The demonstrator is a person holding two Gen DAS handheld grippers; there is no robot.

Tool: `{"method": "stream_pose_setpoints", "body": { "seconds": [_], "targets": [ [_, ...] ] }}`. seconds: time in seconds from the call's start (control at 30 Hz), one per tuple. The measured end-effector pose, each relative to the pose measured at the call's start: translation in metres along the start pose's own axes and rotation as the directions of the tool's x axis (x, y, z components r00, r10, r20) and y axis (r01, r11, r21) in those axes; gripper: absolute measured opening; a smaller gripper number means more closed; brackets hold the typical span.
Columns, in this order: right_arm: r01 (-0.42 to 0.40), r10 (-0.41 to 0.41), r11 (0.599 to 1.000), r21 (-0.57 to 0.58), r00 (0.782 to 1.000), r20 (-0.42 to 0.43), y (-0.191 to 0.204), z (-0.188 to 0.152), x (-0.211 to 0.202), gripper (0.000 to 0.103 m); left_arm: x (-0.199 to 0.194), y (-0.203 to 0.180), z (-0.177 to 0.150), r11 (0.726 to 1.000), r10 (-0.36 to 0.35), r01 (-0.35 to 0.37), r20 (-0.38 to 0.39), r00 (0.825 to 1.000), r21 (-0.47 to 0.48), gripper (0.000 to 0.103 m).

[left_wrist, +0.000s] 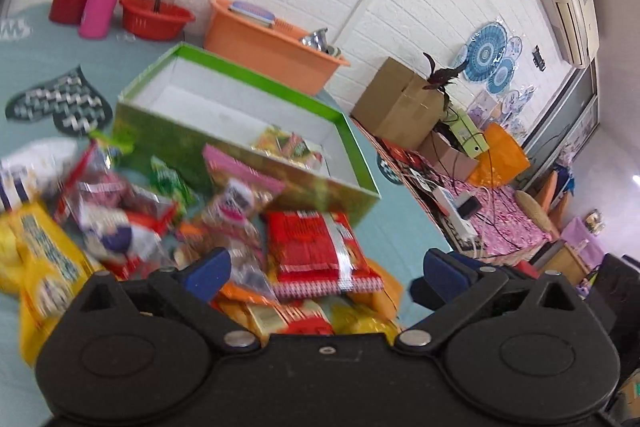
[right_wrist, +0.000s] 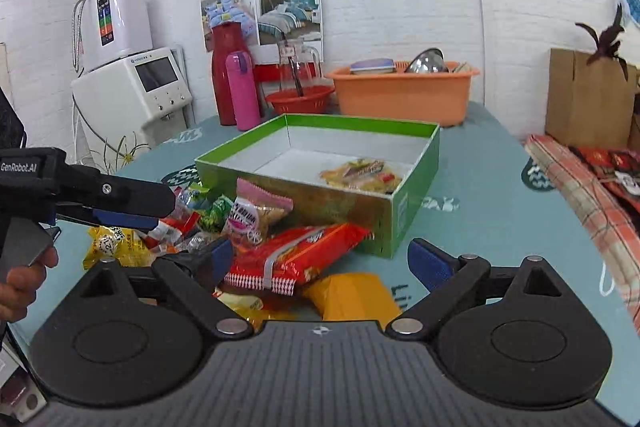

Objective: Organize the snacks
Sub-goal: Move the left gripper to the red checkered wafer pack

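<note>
Both the left tongs and right tongs gape wide, gripping nothing. Near the green box, the red packet overlaps other snacks, so a careless pinch might drag neighbours off the table.

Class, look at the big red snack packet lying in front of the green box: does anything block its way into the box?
Only the green box's own near wall, which the red snack packet lies against; it must be lifted over. The box is open-topped, mostly bare inside, with a few snacks in one corner.

Snack pile blurred (labels unreadable).
</note>
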State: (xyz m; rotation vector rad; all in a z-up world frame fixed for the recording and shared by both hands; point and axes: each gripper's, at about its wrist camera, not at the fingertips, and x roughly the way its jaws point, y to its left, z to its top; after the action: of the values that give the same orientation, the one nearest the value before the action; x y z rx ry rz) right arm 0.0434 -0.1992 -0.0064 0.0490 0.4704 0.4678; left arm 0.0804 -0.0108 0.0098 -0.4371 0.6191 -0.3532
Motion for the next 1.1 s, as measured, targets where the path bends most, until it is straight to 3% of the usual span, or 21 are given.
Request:
{"method": "stream_pose_setpoints", "body": {
  "seconds": [0.1,0.23,0.37,0.4,0.47,0.5,0.6,0.8,0.87,0.9,0.93,0.97,1.03,1.1],
  "targets": [
    [0.005,-0.004,0.999,0.051,1.000,-0.024,0.003,-0.011,0.005,0.103,0.009,-0.011,-0.003,0.999,-0.014,0.015,-0.031,0.999,0.045,0.103],
    [-0.005,0.007,0.998,0.062,0.999,-0.031,0.006,-0.011,0.017,0.103,0.019,-0.019,0.008,0.994,-0.032,0.033,-0.013,0.999,0.101,0.103],
    [-0.038,0.041,0.997,0.061,0.998,-0.050,0.007,-0.006,0.037,0.103,0.049,-0.017,0.023,0.993,0.016,-0.008,-0.071,0.997,0.114,0.101],
    [-0.045,0.048,0.997,0.058,0.997,-0.060,0.007,-0.005,0.042,0.103,0.056,-0.014,0.025,0.994,0.016,-0.006,-0.090,0.996,0.108,0.096],
    [-0.051,0.055,0.998,0.047,0.995,-0.085,0.007,-0.004,0.053,0.099,0.069,-0.010,0.028,0.995,0.020,-0.007,-0.128,0.992,0.101,0.055],
    [-0.052,0.056,0.998,0.045,0.994,-0.097,0.006,-0.004,0.057,0.079,0.074,-0.007,0.027,0.995,0.033,-0.019,-0.143,0.989,0.098,0.054],
    [-0.083,0.091,0.994,0.077,0.990,-0.109,-0.005,-0.006,0.058,0.067,0.087,0.001,0.026,0.995,0.070,-0.055,-0.167,0.983,0.089,0.057],
    [-0.062,0.075,0.991,0.118,0.991,-0.108,-0.025,-0.012,0.048,0.068,0.097,0.004,0.029,0.995,0.042,-0.024,-0.196,0.980,0.095,0.074],
    [-0.068,0.083,0.990,0.121,0.989,-0.120,-0.028,-0.011,0.049,0.070,0.098,0.002,0.028,0.994,0.020,0.002,-0.212,0.977,0.105,0.067],
    [-0.074,0.088,0.991,0.112,0.988,-0.125,-0.027,-0.011,0.050,0.074,0.097,0.004,0.029,0.995,0.006,0.017,-0.221,0.975,0.100,0.061],
    [-0.074,0.087,0.992,0.100,0.987,-0.132,-0.024,-0.010,0.051,0.075,0.097,0.006,0.029,0.996,-0.007,0.028,-0.230,0.973,0.086,0.047],
    [-0.075,0.087,0.993,0.088,0.987,-0.139,-0.022,-0.009,0.052,0.078,0.096,0.010,0.030,0.997,-0.022,0.038,-0.238,0.971,0.066,0.043],
    [-0.084,0.093,0.994,0.070,0.985,-0.145,-0.020,-0.009,0.054,0.081,0.091,0.018,0.030,0.998,-0.031,0.044,-0.239,0.971,0.046,0.043],
    [-0.094,0.104,0.993,0.071,0.983,-0.152,-0.021,-0.007,0.055,0.086,0.089,0.020,0.031,0.998,0.006,0.009,-0.231,0.973,0.064,0.043]
  ]
}}
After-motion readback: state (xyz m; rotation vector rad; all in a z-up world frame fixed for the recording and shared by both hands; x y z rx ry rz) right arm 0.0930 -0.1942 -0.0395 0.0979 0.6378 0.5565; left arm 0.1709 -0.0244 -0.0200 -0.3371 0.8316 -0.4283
